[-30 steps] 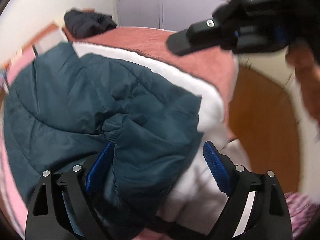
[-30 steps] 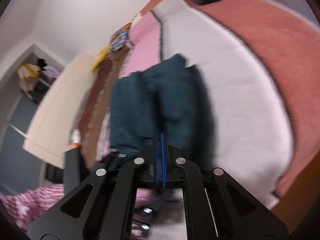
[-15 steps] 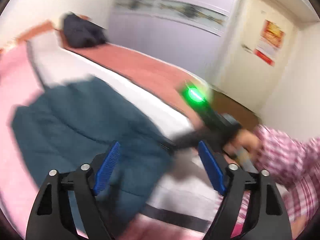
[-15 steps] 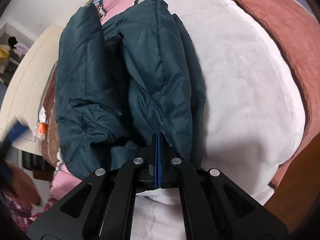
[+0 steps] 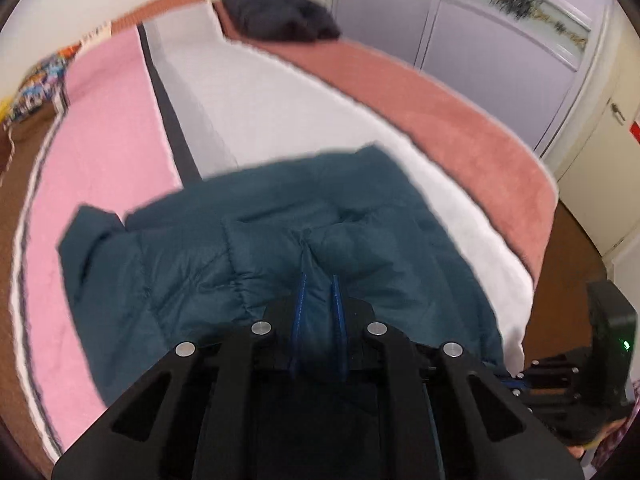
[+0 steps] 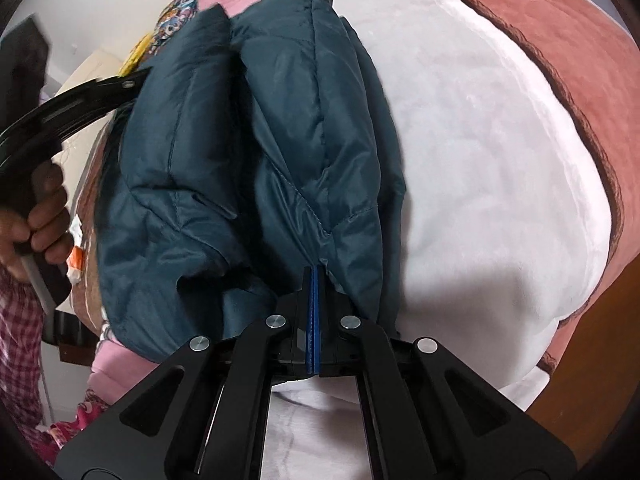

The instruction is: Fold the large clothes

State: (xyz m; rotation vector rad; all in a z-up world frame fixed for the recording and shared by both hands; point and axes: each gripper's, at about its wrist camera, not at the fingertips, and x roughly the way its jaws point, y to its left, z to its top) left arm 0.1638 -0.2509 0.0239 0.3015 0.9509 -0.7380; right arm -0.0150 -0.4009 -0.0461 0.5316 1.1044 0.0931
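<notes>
A dark teal puffer jacket [image 5: 248, 248] lies bunched on the bed, over the white blanket [image 5: 280, 104] and the pink sheet [image 5: 108, 136]. My left gripper [image 5: 318, 284] is shut on a pinch of the jacket's near edge, with fabric between its blue pads. In the right wrist view the same jacket [image 6: 256, 140] lies folded in thick lobes. My right gripper [image 6: 312, 276] is shut on the jacket's near hem. The left gripper's black body [image 6: 76, 96] shows at the jacket's far left side.
A dark garment pile [image 5: 280, 12] sits at the head of the bed on the rust-red blanket [image 5: 440, 108]. Wardrobe doors [image 5: 480, 40] stand behind. The right gripper's body [image 5: 592, 372] with a green light is at lower right. Brown floor [image 5: 568, 248] borders the bed.
My left gripper was open above the jacket; it has come down and shut on the jacket's near edge. My right gripper has stayed shut and now grips the jacket's hem.
</notes>
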